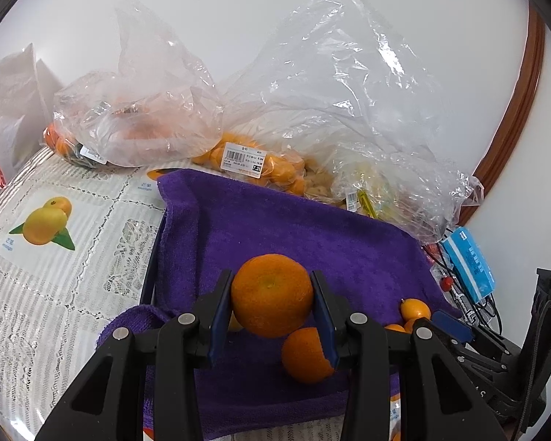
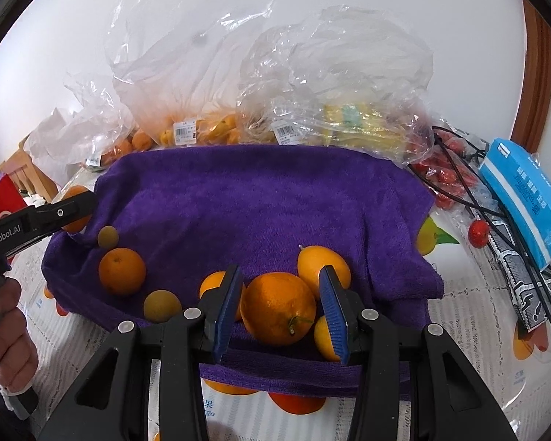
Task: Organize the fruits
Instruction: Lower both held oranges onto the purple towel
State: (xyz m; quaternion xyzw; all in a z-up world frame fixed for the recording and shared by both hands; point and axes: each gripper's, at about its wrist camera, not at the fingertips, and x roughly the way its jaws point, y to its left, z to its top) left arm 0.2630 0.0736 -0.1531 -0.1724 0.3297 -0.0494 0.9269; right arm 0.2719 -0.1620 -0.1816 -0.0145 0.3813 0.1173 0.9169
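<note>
The left gripper [image 1: 272, 303] is clamped on a round orange [image 1: 272, 294], its blue pads pressed against both sides of the fruit and lifting it above a purple towel [image 1: 312, 242]. Just below and to the right of it a second orange [image 1: 305, 354] lies on the towel. The right gripper [image 2: 281, 308] has a larger orange [image 2: 278, 308] between its blue pads; the left pad touches the fruit, while on the right it is hard to tell whether the pad presses or only stands beside it, so the grip cannot be told for sure. Around this fruit, on the near part of the towel, lie a yellow-orange fruit [image 2: 319, 264] to the far right, another orange [image 2: 122, 271] to the left, and two small brownish-green fruits [image 2: 161, 305]. At the far edge of the towel stand crumpled clear plastic bags [image 2: 209, 84] holding more fruit, with price labels. To the right lies a blue box [image 2: 525, 198] among black cables. A hand [image 2: 7, 330] shows at the left edge.
</note>
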